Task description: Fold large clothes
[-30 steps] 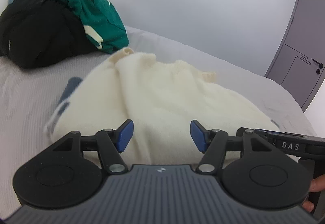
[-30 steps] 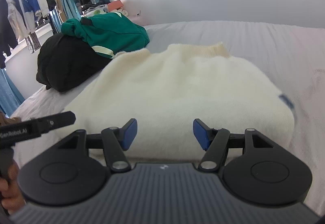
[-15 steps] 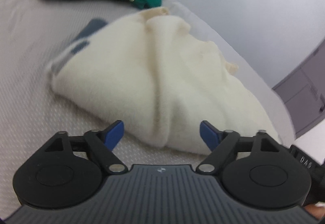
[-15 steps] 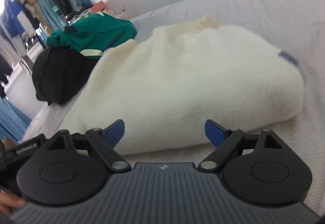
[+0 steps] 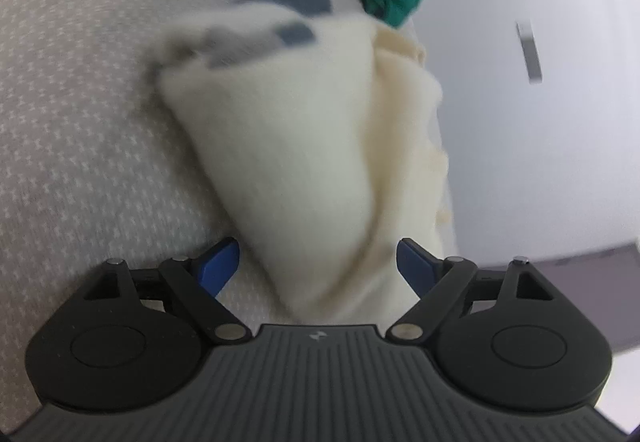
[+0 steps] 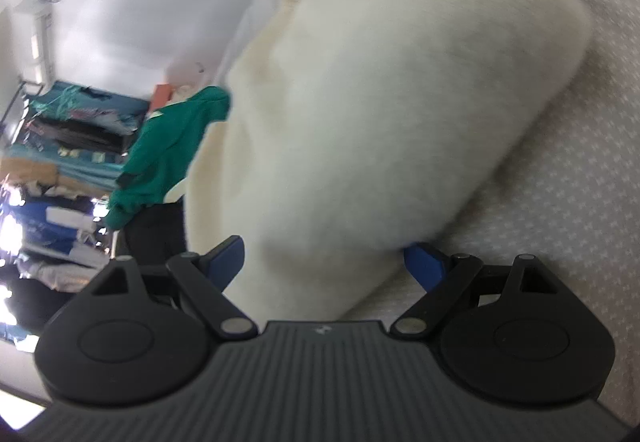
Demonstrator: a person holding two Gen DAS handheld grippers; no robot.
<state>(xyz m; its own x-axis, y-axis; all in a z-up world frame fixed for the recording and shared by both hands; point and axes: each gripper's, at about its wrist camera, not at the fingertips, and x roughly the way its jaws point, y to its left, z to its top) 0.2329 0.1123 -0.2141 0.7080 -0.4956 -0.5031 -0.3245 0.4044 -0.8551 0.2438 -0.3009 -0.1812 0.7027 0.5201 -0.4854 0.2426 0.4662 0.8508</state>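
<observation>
Sweater [image 5: 304,145] folded on bed [image 5: 80,101], near end btwn my fingers. L claw [image 5: 318,262] & R claw [image 6: 324,262] both spread wide, rolled sideways, nothing pinched yet, prob to scoop the bundle.

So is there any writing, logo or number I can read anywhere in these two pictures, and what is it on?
No readable words or numbers.
Left claw: a small pale emblem on its grey body, a mark and not letters.
Right claw: the same small emblem, also unreadable as text.
Cream sweater: blue-grey patches near its far end, too blurred to tell if they hold writing.
Grey wall plate: blurred, no text visible.
</observation>
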